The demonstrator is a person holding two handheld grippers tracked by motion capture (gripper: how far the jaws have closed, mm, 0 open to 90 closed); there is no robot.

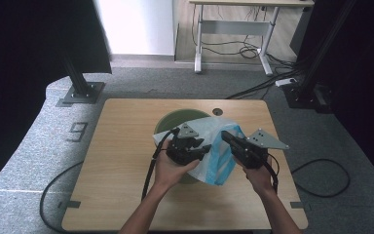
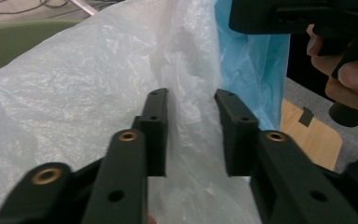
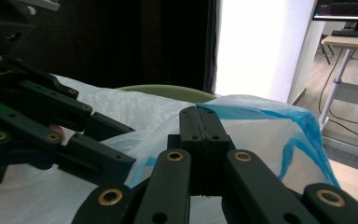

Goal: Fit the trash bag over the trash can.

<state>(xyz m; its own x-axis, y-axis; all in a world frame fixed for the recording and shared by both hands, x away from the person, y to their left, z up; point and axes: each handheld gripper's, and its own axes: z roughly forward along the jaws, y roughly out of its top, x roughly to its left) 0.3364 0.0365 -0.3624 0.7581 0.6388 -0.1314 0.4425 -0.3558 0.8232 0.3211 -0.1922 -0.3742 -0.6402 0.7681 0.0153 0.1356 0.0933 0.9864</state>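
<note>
- We see a white plastic bag (image 1: pixel 205 146) with a blue edge just right of the middle of the high view, draped over a green bin (image 1: pixel 175 119) that stands on the wooden table (image 1: pixel 121 161).
- Our left gripper (image 1: pixel 202 148) sits at the centre of the high view, held in the left hand (image 1: pixel 173 168), with its tips on the white film.
- In the left gripper view its jaws rise from the bottom centre with a gap between them; a fold of the bag (image 2: pixel 121 79) stands in that gap, and the pads do not press on it from both sides, so we call them spread around the film.
- Our right gripper (image 1: pixel 226 136) lies just right of centre in the high view, held in the right hand (image 1: pixel 260 178), its tip at the blue edge.
- In the right gripper view its jaws stand pressed together at the centre of the frame, pinching the blue rim of the bag (image 3: pixel 270 121) at their tips.
- That same view shows the left gripper (image 3: pixel 116 140) at the left edge, lying over the white film, and the bin's green rim (image 3: pixel 168 91) peeks out behind the bag in the upper middle.
- In the left gripper view the blue film fills the upper right, with the right hand (image 2: pixel 345 70) beside it at the right edge.
- Cables lie on the grey floor (image 1: pixel 29 146) around the table.
</note>
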